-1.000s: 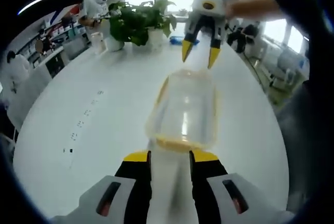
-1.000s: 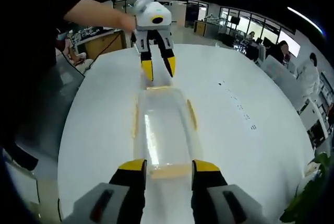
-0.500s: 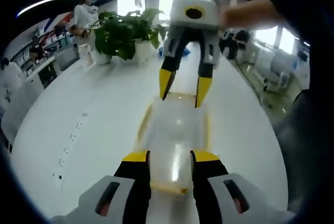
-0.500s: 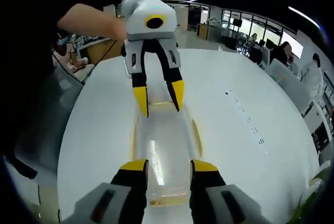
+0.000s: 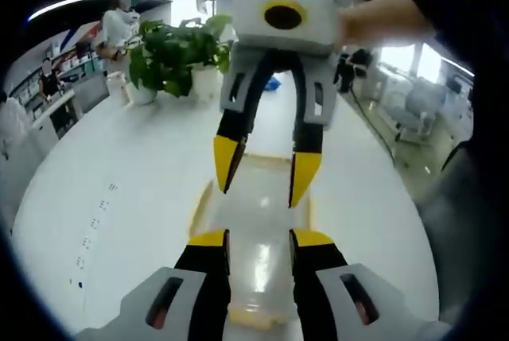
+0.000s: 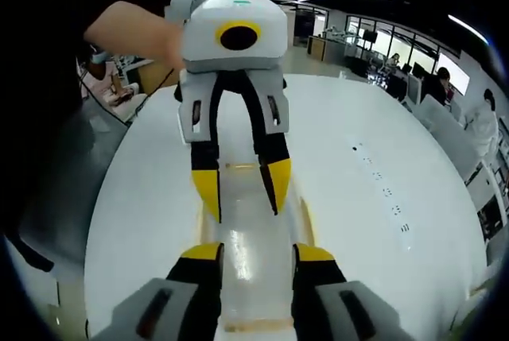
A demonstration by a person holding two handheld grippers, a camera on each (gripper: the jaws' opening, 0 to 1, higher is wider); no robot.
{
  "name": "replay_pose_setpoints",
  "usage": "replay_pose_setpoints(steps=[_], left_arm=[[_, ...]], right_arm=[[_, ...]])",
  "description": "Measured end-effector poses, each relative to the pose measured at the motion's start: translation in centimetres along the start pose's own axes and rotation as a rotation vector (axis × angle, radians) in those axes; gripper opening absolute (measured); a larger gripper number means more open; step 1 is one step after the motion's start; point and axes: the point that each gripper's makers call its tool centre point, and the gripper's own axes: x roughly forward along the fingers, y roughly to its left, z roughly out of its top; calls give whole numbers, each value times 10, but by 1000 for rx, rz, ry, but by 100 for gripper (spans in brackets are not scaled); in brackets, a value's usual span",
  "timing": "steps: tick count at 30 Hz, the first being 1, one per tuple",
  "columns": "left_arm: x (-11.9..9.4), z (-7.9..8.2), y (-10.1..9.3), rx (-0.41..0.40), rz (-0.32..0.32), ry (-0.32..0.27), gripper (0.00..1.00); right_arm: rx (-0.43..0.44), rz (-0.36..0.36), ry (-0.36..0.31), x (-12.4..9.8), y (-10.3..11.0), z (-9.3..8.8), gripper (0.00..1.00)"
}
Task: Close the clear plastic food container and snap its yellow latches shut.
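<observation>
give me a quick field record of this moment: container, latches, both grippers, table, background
container: clear plastic food container lying on the table, lid on top
latches: yellow latch along its side; snapped or not, cannot tell
left gripper: open, jaws over the container
right gripper: open, facing the left one over the container
table: white table
background: potted plant, person standing

Clear food container point(image 5: 258, 234) lay on white table point(image 5: 119, 198), running between spread jaws of left gripper point(image 5: 258, 239). Right gripper point(image 5: 261, 178) hung over container's far end, jaws apart, yellow tips down. Potted plant point(image 5: 175, 55) stood beyond container, well apart.
</observation>
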Motion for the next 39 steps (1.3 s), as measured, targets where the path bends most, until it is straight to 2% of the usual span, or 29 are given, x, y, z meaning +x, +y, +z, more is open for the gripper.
replay_pose_setpoints(steps=[13,17,19,22,26,30,33,35,39], left_arm=[[2,4,-14,95,11,16,32],[5,-1,-18,121,20,38,32],[5,-2,-19,113,30,37,33],[6,1,-24,98,31,14,35],[9,-3,-29,112,28,24,38],[8,-7,-31,86,32,0,38],[11,-6,-33,90,38,5,43],[13,-7,-35,115,48,11,47],[18,-12,-36,266,128,60,48]], right_arm=[[-23,37,10,11,-10,10,45],[-7,67,22,14,-12,11,50],[9,83,10,14,-13,14,49],[16,96,13,16,-12,13,52],[8,112,35,21,-10,7,55],[26,139,49,24,-10,5,56],[34,165,70,27,-10,3,58],[41,187,92,29,-10,0,60],[35,214,126,31,-12,-1,58]])
